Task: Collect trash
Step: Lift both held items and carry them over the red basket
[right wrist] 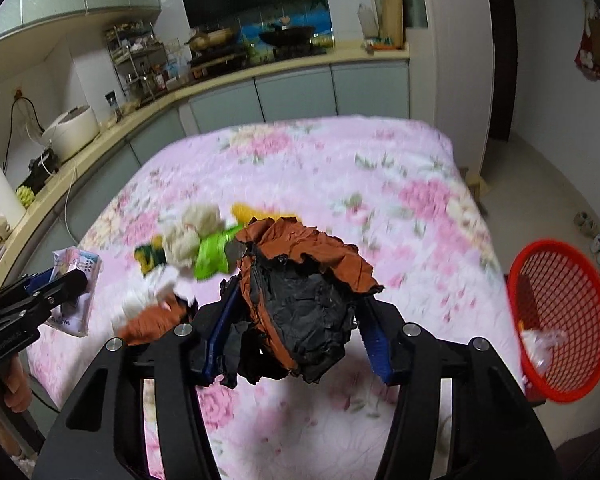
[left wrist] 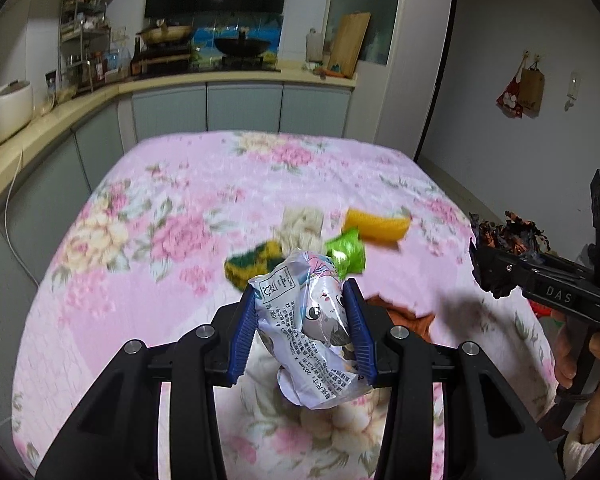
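Note:
My left gripper [left wrist: 302,292] is shut on a crumpled white printed wrapper [left wrist: 312,320] and holds it above the pink floral tablecloth [left wrist: 260,168]. My right gripper [right wrist: 296,296] is shut on a wad of black and orange-brown paper [right wrist: 300,308], which is also off the cloth. The left wrist view shows that wad [left wrist: 500,248] at the right edge. Loose on the cloth lie a green-yellow sponge [left wrist: 252,266], a beige crumpled wad [left wrist: 302,226], a green wrapper [left wrist: 346,252], a yellow-orange piece [left wrist: 376,228], a white tissue [right wrist: 152,292] and brown paper [right wrist: 152,324].
A red mesh basket [right wrist: 560,320] with white scraps inside stands off the table's right edge. A kitchen counter [left wrist: 100,92] with a rice cooker [left wrist: 6,108], racks and pans runs along the left and back. A person's hand [left wrist: 572,356] grips the right gripper's handle.

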The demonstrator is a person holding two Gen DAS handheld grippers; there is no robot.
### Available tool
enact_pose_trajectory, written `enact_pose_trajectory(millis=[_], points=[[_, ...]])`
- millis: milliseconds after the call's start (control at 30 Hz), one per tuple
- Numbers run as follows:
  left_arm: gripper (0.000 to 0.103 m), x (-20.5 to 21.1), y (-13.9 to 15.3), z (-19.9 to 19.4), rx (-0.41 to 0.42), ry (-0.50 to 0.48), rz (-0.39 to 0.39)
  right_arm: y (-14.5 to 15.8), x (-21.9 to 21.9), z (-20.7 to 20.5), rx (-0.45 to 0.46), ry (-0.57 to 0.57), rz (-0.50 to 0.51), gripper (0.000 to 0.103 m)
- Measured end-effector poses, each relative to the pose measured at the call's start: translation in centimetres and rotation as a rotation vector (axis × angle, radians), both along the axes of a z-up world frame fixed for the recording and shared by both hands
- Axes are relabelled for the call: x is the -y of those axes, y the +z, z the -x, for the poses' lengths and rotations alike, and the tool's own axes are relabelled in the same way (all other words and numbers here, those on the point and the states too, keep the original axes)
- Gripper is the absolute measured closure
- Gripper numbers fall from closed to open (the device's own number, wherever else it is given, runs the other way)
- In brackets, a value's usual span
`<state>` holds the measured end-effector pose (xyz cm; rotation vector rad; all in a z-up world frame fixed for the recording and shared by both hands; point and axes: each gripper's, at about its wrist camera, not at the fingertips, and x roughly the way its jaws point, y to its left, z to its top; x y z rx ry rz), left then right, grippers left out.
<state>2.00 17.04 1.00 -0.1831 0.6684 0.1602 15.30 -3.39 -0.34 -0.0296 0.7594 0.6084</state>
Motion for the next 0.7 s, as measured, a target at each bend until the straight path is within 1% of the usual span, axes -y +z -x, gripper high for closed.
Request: enact_pose_trajectory(millis=[267, 700], points=[[0.062, 0.2, 2.2, -1.4, 0.058, -0.010, -0.019, 2.8, 0.0, -0.5, 0.062, -0.006, -0.027, 0.050], [0.062, 0.6, 4.7, -3.3, 0.126, -0.021, -0.040, 4.9, 1.2, -1.1, 0.105, -0.052, -0.049, 0.050]])
